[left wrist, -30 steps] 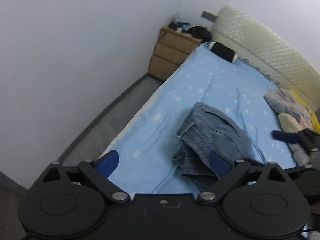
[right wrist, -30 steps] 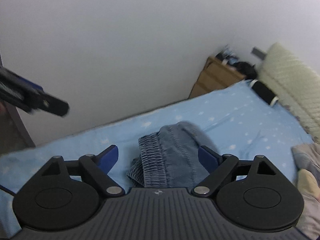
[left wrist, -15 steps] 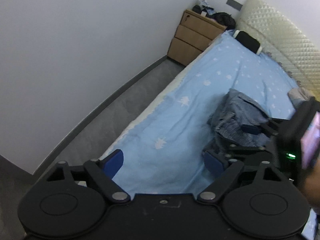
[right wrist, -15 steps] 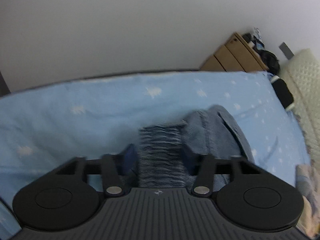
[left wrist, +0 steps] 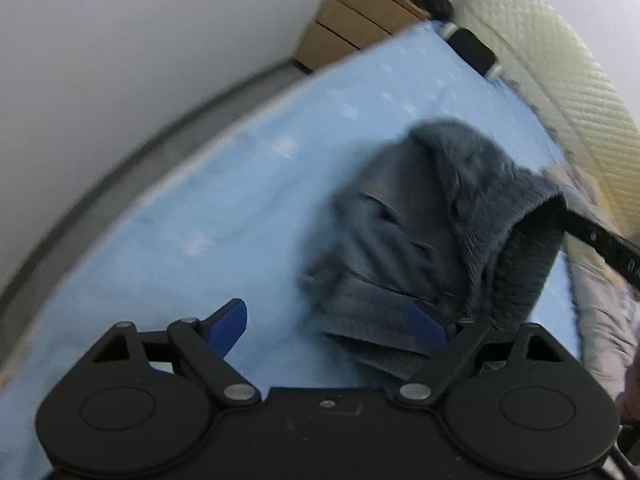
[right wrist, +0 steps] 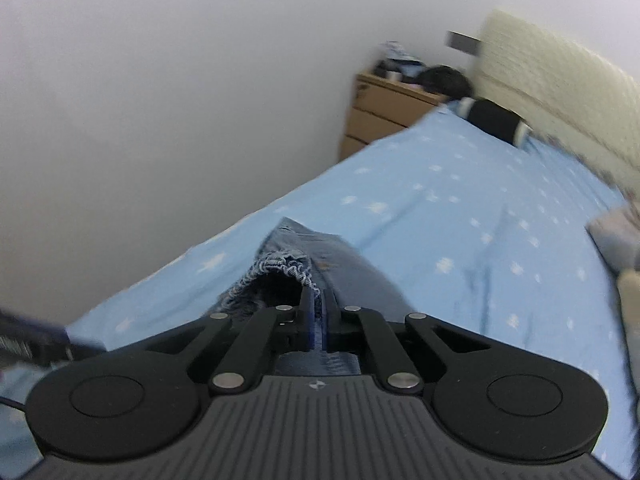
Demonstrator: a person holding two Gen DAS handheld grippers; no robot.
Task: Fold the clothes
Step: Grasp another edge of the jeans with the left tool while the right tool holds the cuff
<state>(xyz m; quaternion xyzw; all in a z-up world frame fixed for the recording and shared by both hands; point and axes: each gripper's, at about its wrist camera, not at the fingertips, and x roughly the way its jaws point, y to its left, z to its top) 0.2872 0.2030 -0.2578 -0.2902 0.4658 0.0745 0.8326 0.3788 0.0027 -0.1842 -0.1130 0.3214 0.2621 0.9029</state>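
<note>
Blue denim shorts (left wrist: 432, 220) with an elastic waistband lie bunched on the light blue star-print bed sheet (left wrist: 240, 208). My right gripper (right wrist: 319, 312) is shut on the waistband of the shorts (right wrist: 320, 252) and lifts that edge off the bed. It also shows as a dark bar at the right of the left wrist view (left wrist: 600, 240). My left gripper (left wrist: 332, 320) is open just above the bed. Its right finger (left wrist: 426, 326) is over the lower edge of the shorts, and its left finger is over bare sheet.
A wooden nightstand (right wrist: 384, 116) stands in the far corner beside a quilted cream headboard (right wrist: 560, 92). A black roll (right wrist: 496, 120) lies at the head of the bed. More pale clothes (left wrist: 600, 300) lie on the right. A white wall and grey floor (left wrist: 100, 184) run along the left.
My right gripper has closed on the shorts' waistband and raised it. My left gripper has moved right towards the shorts and stays open.
</note>
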